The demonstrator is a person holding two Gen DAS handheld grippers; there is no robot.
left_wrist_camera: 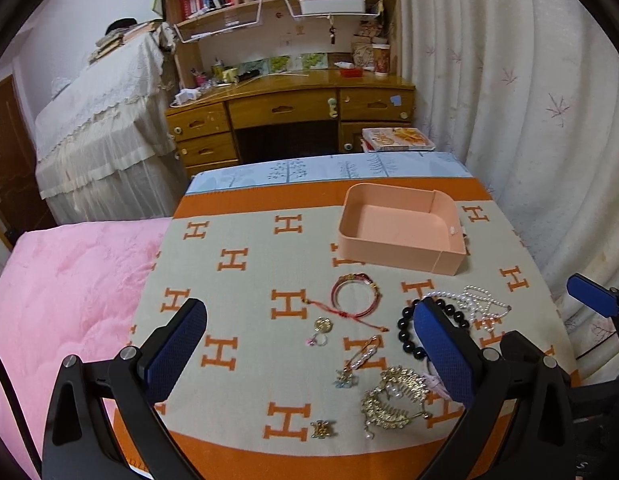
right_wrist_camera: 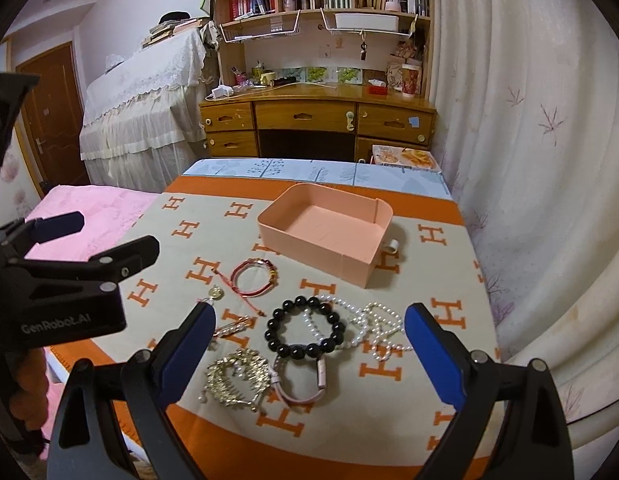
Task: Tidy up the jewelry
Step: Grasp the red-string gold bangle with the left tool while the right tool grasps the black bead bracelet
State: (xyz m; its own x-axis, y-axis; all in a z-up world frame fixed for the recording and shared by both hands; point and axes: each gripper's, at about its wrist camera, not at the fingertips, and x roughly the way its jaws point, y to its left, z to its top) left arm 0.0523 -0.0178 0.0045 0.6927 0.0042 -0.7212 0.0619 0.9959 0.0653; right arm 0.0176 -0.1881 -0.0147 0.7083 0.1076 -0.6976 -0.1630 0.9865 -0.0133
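Nine-odd loose pieces on H-patterned blanket (right_wrist_camera: pixel 229 248); pink tray (right_wrist_camera: pixel 325 228) empty. Black bead bracelet (right_wrist_camera: pixel 305 328): light, hard, slippery; pinch one bead across strand. Left claw (left_wrist_camera: pixel 309 356), right claw (right_wrist_camera: pixel 309 354) spread wide, holding nothing.

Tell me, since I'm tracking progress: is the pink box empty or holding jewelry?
Empty. The pink box shows only its bare floor in both views; the jewelry lies outside it.

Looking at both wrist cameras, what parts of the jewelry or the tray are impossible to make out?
- Black bead bracelet: left wrist view, right side hidden behind the left tool finger.
- Pink bracelet: barely visible in the left wrist view, same finger covers it.
- Small gold charm: too small to identify.
- Pink tray: near-wall interior hidden in both views.
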